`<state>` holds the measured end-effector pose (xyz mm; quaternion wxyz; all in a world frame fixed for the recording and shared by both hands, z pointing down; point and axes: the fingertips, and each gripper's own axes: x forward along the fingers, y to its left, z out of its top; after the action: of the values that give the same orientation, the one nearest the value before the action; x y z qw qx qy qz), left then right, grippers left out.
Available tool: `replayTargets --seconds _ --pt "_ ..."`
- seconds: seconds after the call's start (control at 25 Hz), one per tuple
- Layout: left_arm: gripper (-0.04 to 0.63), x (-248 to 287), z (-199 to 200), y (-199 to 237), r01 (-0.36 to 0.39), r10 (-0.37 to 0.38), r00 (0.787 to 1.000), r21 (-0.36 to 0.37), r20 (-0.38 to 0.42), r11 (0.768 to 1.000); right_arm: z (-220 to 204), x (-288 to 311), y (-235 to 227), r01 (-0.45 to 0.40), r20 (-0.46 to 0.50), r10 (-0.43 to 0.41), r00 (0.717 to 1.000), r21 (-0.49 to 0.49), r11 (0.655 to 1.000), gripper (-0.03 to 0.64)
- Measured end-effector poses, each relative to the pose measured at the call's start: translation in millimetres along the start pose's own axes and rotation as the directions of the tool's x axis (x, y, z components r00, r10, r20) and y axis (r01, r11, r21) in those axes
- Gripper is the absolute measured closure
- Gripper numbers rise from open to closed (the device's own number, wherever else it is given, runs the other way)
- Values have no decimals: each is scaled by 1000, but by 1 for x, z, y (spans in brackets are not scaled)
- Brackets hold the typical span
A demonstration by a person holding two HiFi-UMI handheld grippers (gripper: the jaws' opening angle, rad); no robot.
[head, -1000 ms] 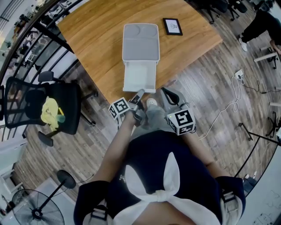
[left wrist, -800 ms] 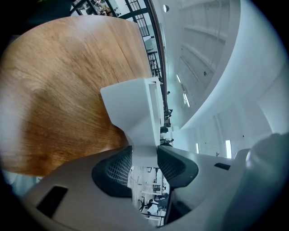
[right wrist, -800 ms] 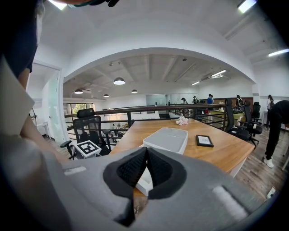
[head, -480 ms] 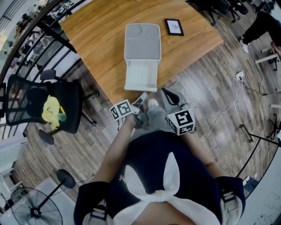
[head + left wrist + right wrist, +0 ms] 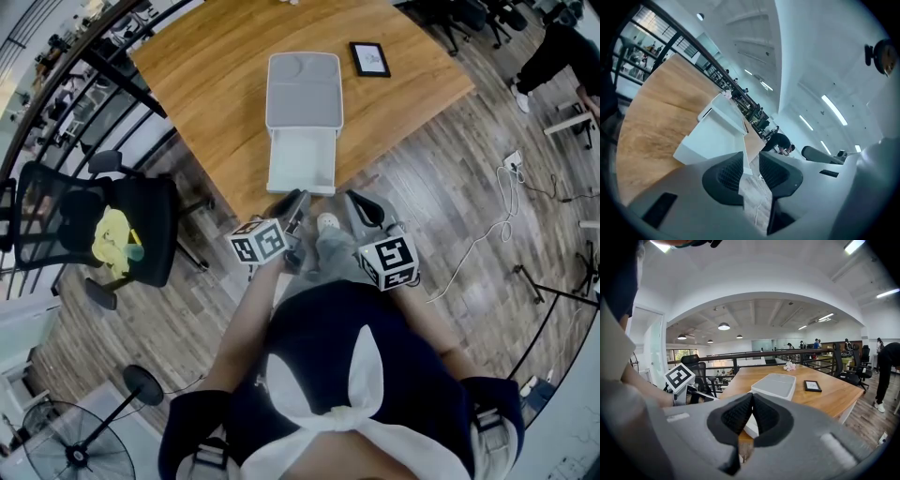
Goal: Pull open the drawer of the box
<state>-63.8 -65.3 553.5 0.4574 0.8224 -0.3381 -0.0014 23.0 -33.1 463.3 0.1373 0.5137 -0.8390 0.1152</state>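
Drawer stands pulled out of the box, just ahead of my fingertips. My left gripper is closing on nothing; my right gripper is pinched together, empty.

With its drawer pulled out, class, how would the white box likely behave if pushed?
The box looks like stiff plastic, probably light, so it may slide on the smooth wooden table. Its open drawer would likely slide in first.
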Motion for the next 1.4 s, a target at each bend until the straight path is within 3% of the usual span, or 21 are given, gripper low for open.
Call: replayTargets --seconds 0.24,0.44,0.6,1.08,1.4 --pt "528 -12 8 -14 -63 57 998 165 41 984 0 -4 6 -8 -1 8 1000 3 1000 618" --pt "571 -25 14 -26 -121 99 991 298 85 947 -4 -10 11 -12 -1 12 1000 5 1000 618" --pt "577 -31 11 -37 -114 89 992 375 85 920 -7 -14 14 -10 -4 10 1000 9 1000 618" --pt "578 -53 6 -77 -79 26 993 503 111 861 -5 -37 36 -31 55 31 998 -3 1000 620" --pt "578 -71 -5 -80 -83 26 992 509 120 857 -5 -51 47 -16 91 17 996 -5 1000 620"
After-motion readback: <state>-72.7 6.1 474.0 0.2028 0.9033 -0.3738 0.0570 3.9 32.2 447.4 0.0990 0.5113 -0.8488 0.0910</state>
